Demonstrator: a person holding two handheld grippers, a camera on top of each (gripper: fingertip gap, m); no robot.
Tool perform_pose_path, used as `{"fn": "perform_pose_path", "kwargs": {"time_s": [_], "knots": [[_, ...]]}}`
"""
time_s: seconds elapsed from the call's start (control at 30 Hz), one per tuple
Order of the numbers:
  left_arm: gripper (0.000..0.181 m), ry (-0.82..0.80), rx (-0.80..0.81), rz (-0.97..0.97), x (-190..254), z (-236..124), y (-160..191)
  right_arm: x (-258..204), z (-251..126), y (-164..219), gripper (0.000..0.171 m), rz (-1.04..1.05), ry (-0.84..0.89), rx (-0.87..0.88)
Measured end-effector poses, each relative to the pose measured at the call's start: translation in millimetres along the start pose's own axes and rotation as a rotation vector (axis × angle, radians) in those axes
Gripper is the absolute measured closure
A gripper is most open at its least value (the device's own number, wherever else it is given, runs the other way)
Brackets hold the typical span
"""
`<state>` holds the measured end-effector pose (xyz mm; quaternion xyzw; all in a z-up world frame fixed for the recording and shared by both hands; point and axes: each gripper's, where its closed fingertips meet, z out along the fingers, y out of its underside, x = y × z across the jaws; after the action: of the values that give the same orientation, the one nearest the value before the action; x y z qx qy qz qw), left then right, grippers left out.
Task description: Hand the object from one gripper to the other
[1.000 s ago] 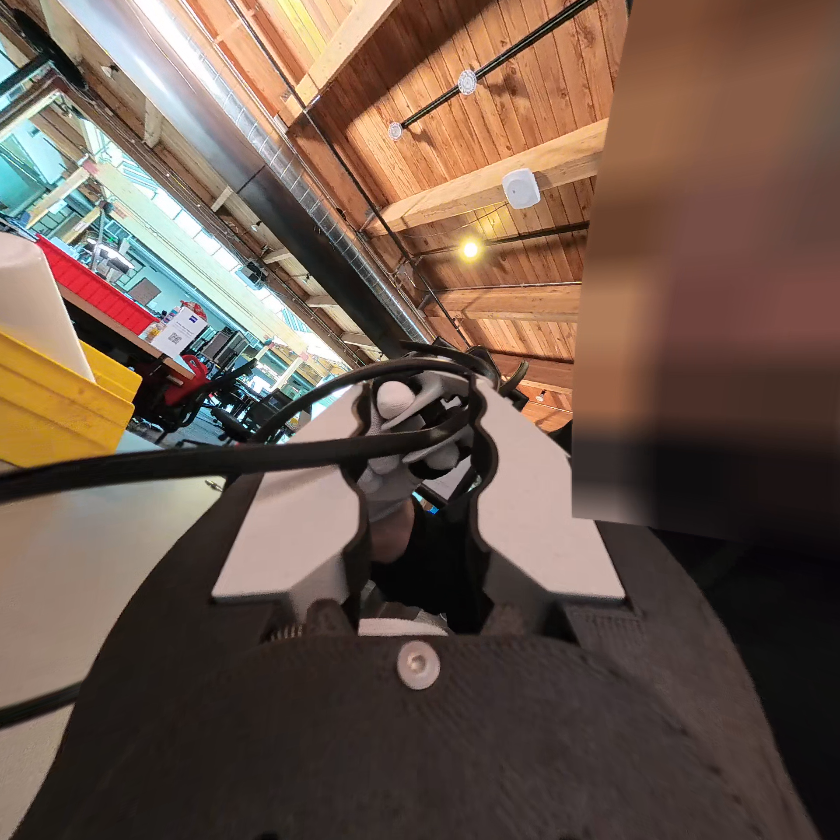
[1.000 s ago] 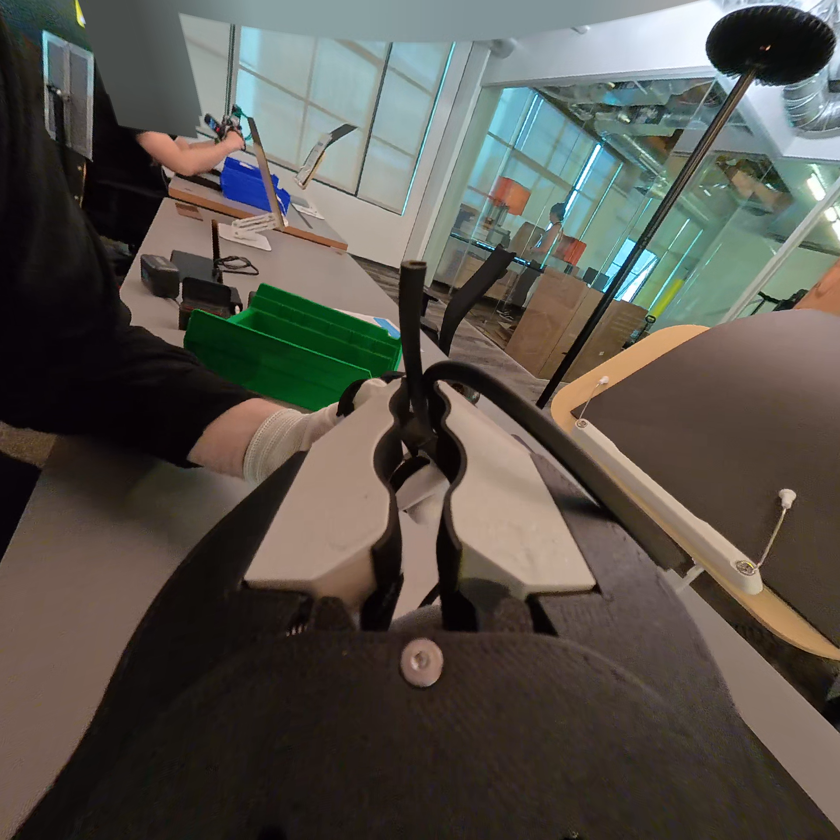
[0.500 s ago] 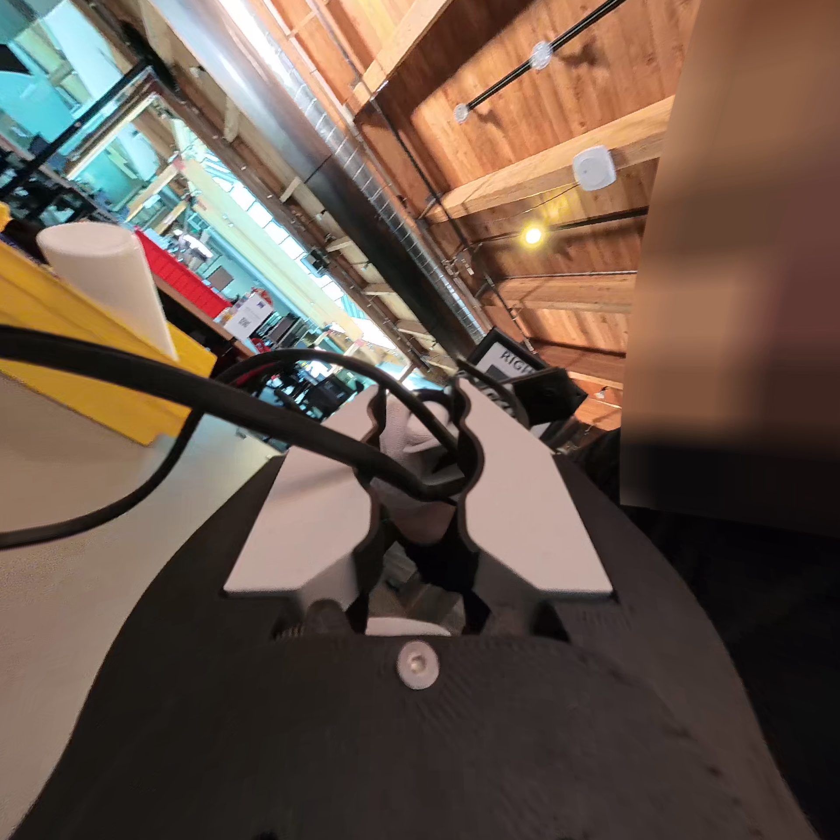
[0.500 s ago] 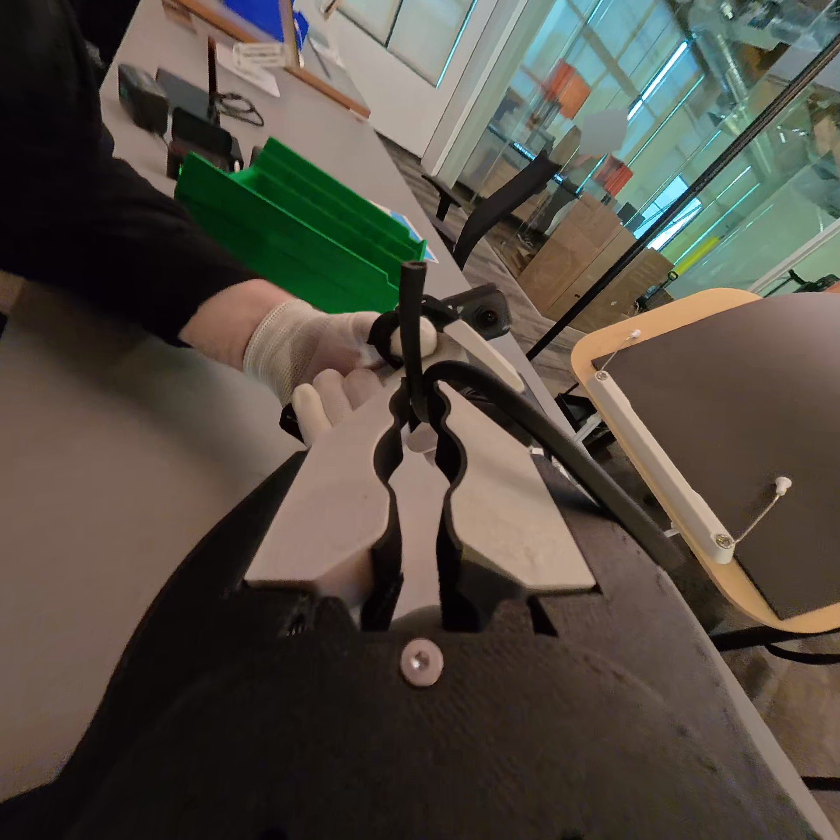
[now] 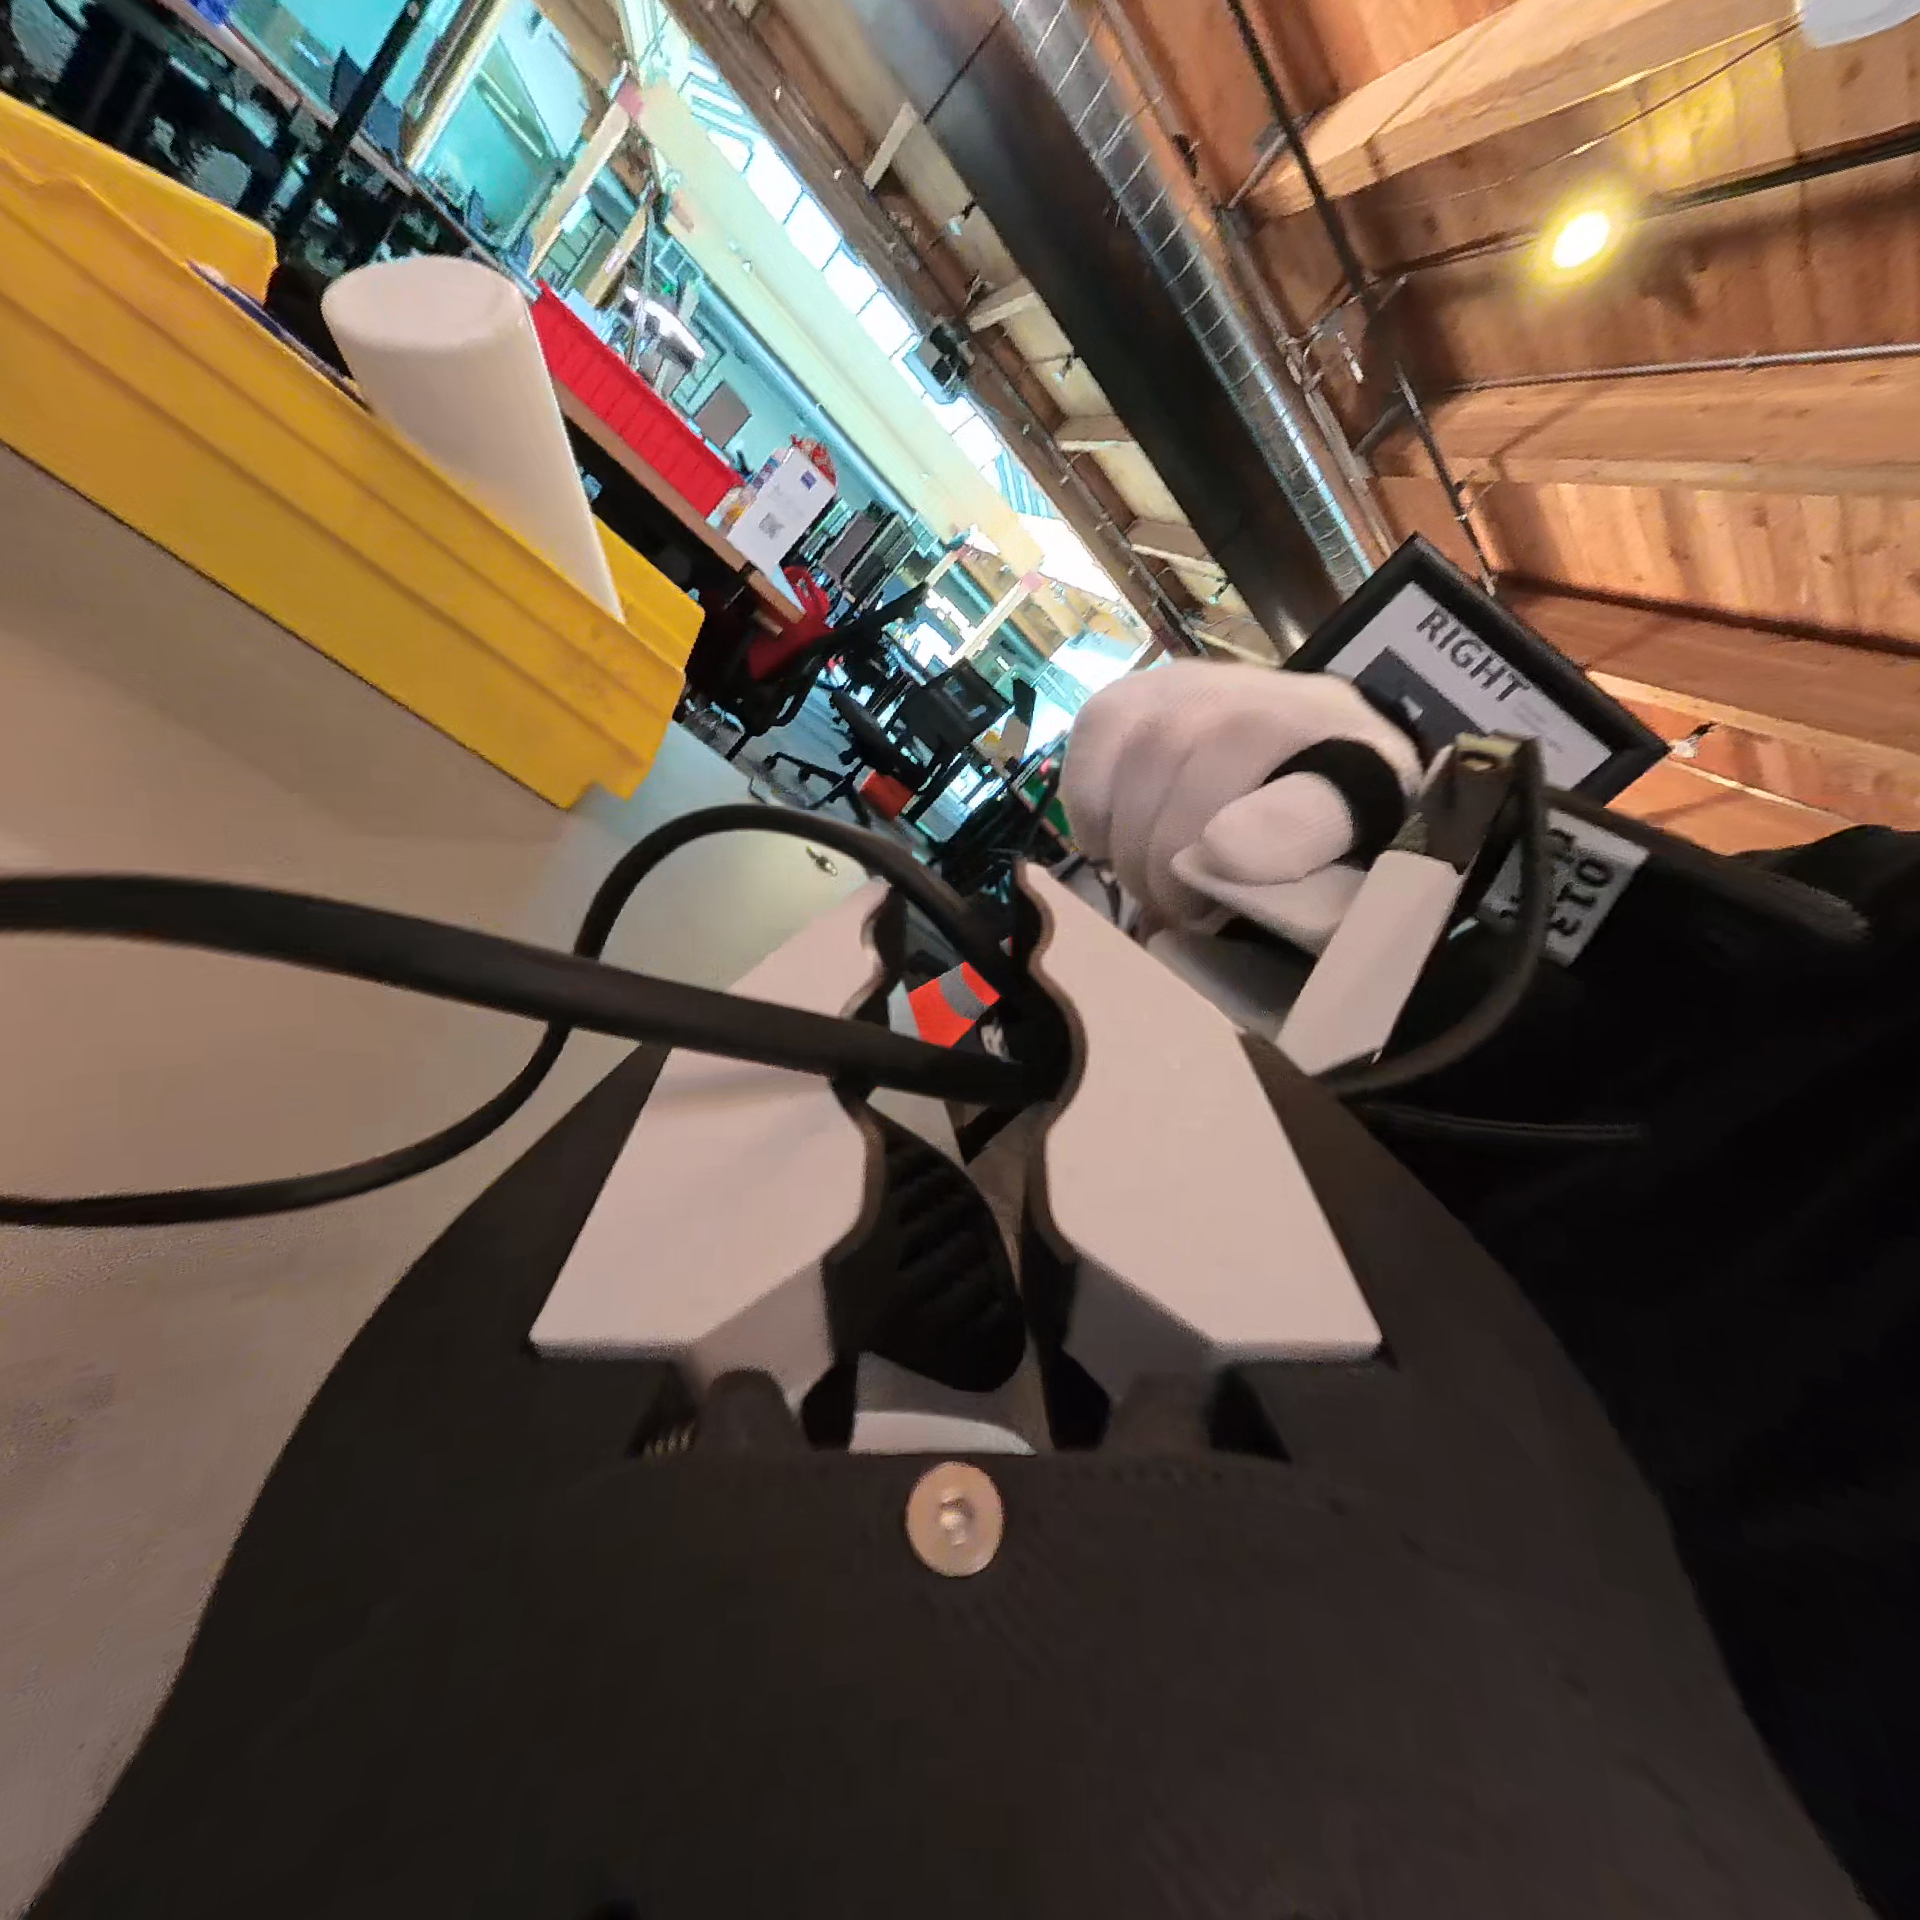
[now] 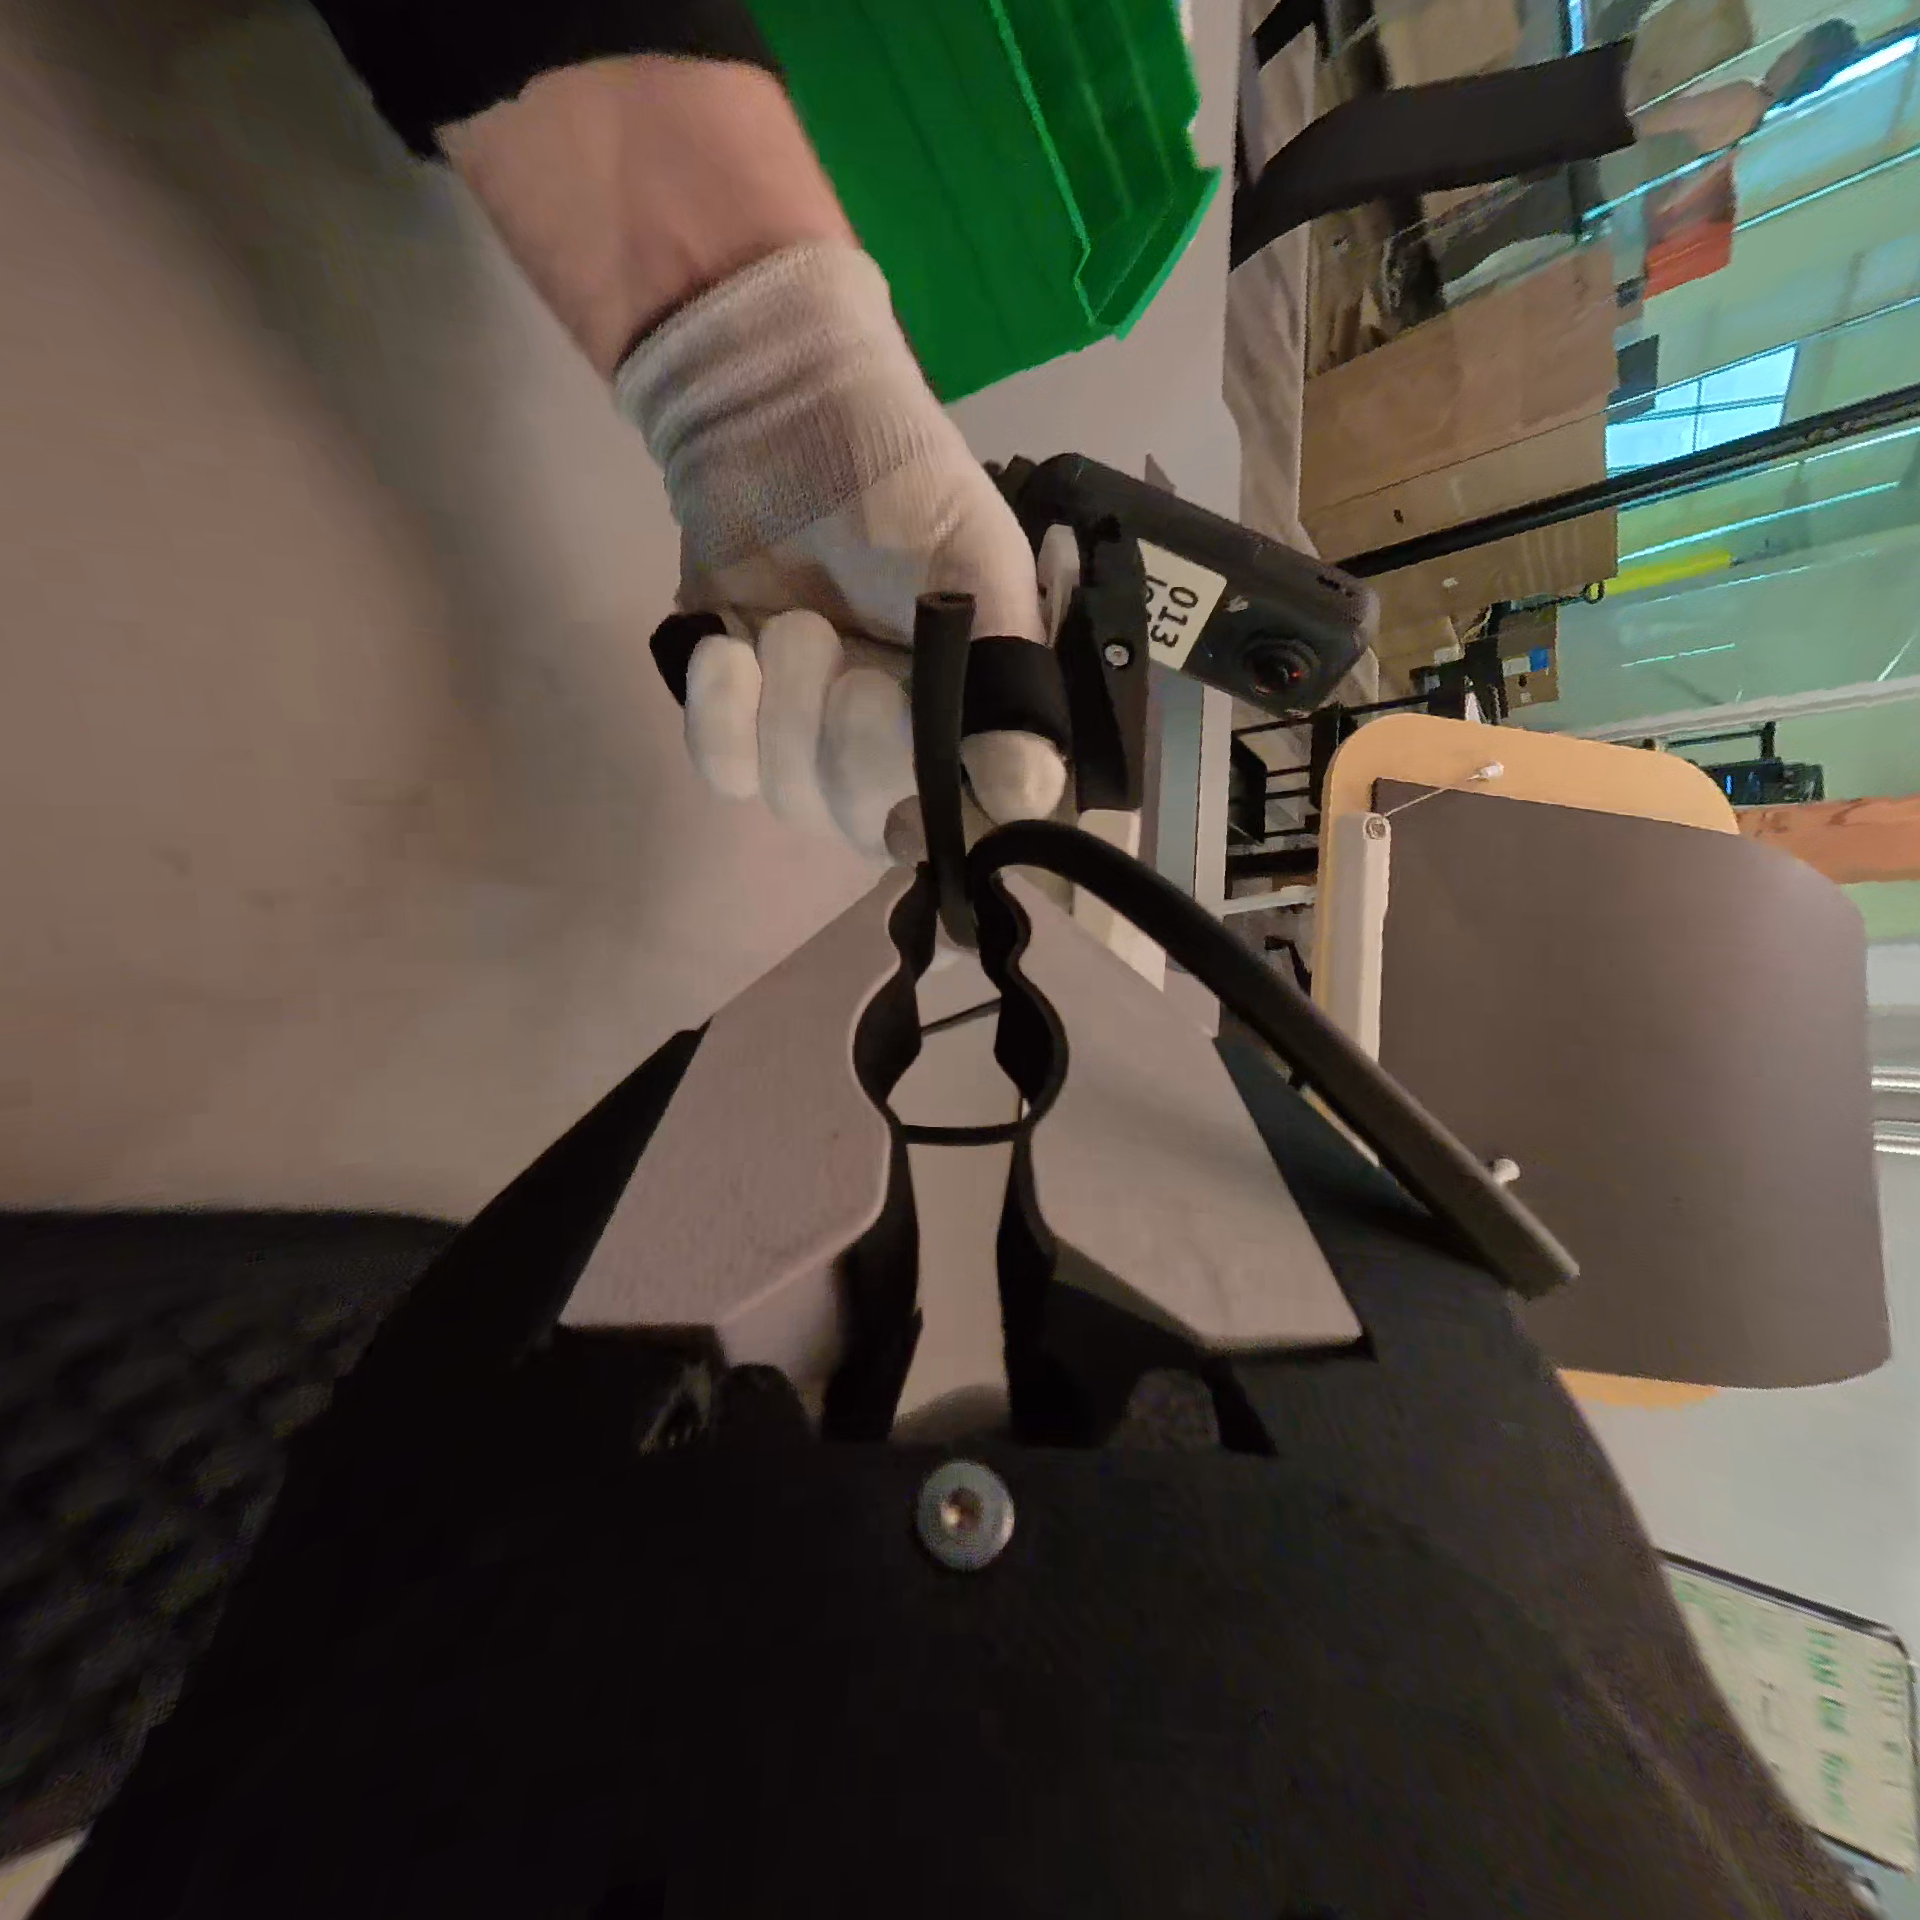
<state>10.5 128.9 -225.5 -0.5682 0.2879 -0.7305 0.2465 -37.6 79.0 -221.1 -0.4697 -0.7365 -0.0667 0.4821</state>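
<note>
Between the right fingertips: the right gripper [image 6: 954,902] is pinching a black rubber tube [image 6: 1226,987] right at its tips, jaws drawn close around it.
Tube end: a short open-ended stub is sticking straight out past the right tips, standing nearly upright in the right wrist view.
Tube body: the rest is curling back over the right-hand finger [image 6: 1164,1153] and trailing off beside the tool's shell.
Left gripper: the left gripper [image 5: 961,966] is sitting with its jaws wider apart than the tube; the tube [image 5: 436,951] is passing through the gap near the tips, lying against the right-hand finger [image 5: 1174,1164]. I cannot tell whether it is being squeezed there or only resting.
Slack: from the left tips the tube is running off to the left in one long strand, and a second loop is arching above the tips and dropping to the grey table [image 5: 208,748].
Hands: white-gloved hands are gripping both tools — one [image 5: 1216,779] just beyond the left tips, the other [image 6: 831,623] just beyond the right tips.
Beyond the tools: a yellow bin [image 5: 260,499] holding a white roll [image 5: 468,395] is sitting past the left gripper; a green bin [image 6: 997,177] is lying past the right one.
</note>
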Motion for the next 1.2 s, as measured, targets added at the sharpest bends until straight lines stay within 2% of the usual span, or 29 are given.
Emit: {"fn": "perform_pose_path", "kwargs": {"time_s": [0.13,0.23,0.27,0.33,0.4,0.47,0.6,0.67,0.77,0.9,1.0,1.07,1.2], "knots": [[0.181,-0.08,-0.024,0.109,-3.7,-1.2,-1.8,-3.4,-1.0,12.6,0.165,0.059,-0.024,-0.028],[0.181,-0.173,-0.025,0.197,-11.4,-8.3,-10.0,-7.8,7.0,26.1,0.162,0.151,0.008,-0.057],[0.181,-0.203,-0.023,0.223,-14.1,-11.7,-13.8,-9.9,9.6,30.1,0.159,0.185,0.013,-0.066],[0.181,-0.291,-0.017,0.298,-21.8,-21.1,-23.6,-14.7,11.3,35.4,0.139,0.254,0.003,-0.069],[0.181,-0.379,-0.039,0.403,-26.1,-29.9,-31.9,-15.2,5.0,36.5,0.133,0.341,-0.012,-0.034],[0.181,-0.47,-0.087,0.527,-28.9,-36.8,-37.1,-5.4,-6.5,35.2,0.126,0.509,-0.018,0.043],[0.181,-0.57,-0.184,0.727,-24.7,-39.4,-39.0,31.4,-18.1,30.1,0.104,1.03,-0.067,0.288],[0.181,-0.625,-0.242,0.816,-23.2,-39.6,-37.8,49.4,-10.8,31.9,0.103,1.239,-0.071,0.406],[0.181,-0.737,-0.353,0.932,-27.6,-40.7,-32.5,52.9,20.3,38.2,0.094,1.289,-0.046,0.35],[0.181,-0.807,-0.457,1.063,-33.1,-36.3,-21.1,62.5,48.1,18.5,0.096,1.307,-0.048,0.363],[0.181,-0.838,-0.497,1.099,-37.1,-36.8,-17.6,68.2,56.3,18.7,0.113,1.317,-0.035,0.335],[0.181,-0.865,-0.528,1.112,-40.8,-39.9,-16.6,67.2,59.0,20.5,0.115,1.285,-0.017,0.301],[0.181,-0.845,-0.581,1.129,-42.5,-37.9,-7.6,64.5,56.6,9.0,0.142,1.234,-0.04,0.328]]}}
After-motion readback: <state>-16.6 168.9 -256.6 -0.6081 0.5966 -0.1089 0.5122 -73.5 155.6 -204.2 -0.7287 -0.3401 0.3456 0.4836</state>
